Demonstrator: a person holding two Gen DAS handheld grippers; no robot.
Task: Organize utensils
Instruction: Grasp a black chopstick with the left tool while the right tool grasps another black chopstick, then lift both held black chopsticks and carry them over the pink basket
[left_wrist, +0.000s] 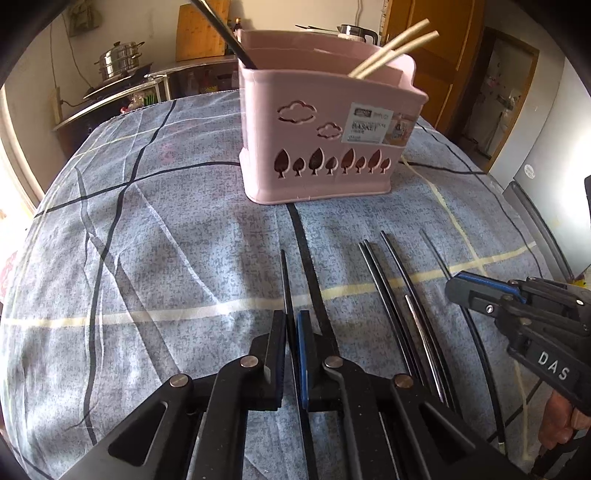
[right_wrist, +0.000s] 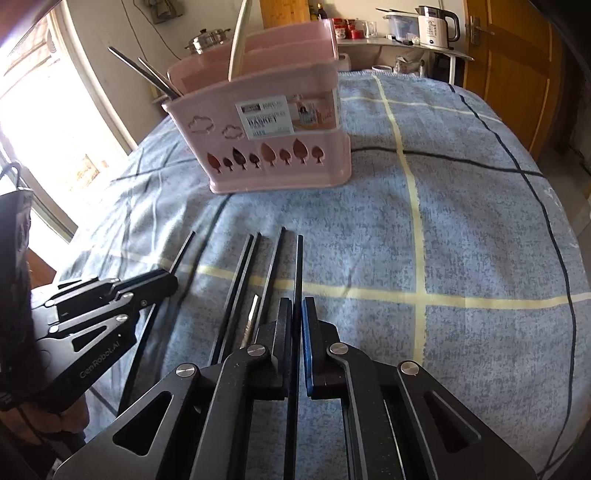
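Two claws are each pinching one black chopstick: the left claw (left_wrist: 291, 325) its chopstick (left_wrist: 285, 280), the right claw (right_wrist: 297, 314) another (right_wrist: 299, 266). The pink basket (left_wrist: 317, 147) is sitting at twelve o'clock on the tabletop (left_wrist: 166, 240).

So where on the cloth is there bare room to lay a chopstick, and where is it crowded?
Bare: the cloth right of the pink basket and right of the right gripper; also left of the left gripper. Crowded: between the grippers, where black chopsticks lie side by side.
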